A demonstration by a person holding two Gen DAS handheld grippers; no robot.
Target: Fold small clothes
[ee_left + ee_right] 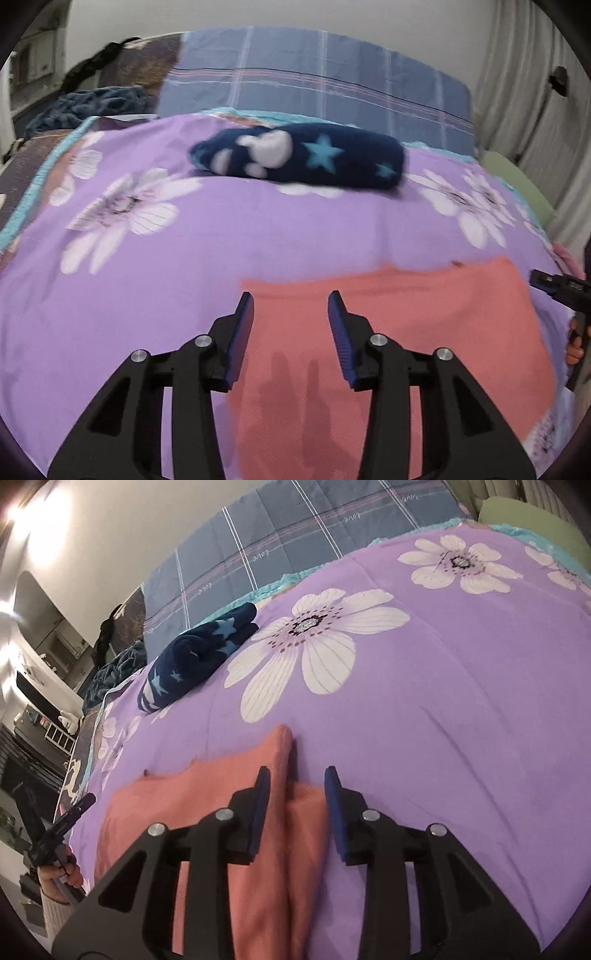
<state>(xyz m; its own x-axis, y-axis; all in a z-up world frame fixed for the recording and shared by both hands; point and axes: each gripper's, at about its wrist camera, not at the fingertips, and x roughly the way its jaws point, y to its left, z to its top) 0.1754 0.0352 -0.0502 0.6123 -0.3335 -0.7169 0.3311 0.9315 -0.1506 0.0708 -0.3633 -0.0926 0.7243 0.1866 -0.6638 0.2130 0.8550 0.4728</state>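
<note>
A salmon-pink cloth (pixel 388 332) lies flat on the purple flowered bedspread (pixel 184 258). My left gripper (pixel 291 299) is open and empty above the cloth's left part. In the right wrist view the pink cloth (pixel 221 812) has a raised fold along its right edge. My right gripper (pixel 296 775) is open, its jaws on either side of that fold. A folded navy garment with stars (pixel 299 155) lies further back on the bed; it also shows in the right wrist view (pixel 195 653).
A blue plaid quilt (pixel 314 81) lies behind the bedspread. A dark blue bundle (pixel 92 107) sits at the back left. A green cushion (pixel 517 181) and grey curtains (pixel 524 92) are at the right. The other gripper's tip (pixel 557 288) shows at the right edge.
</note>
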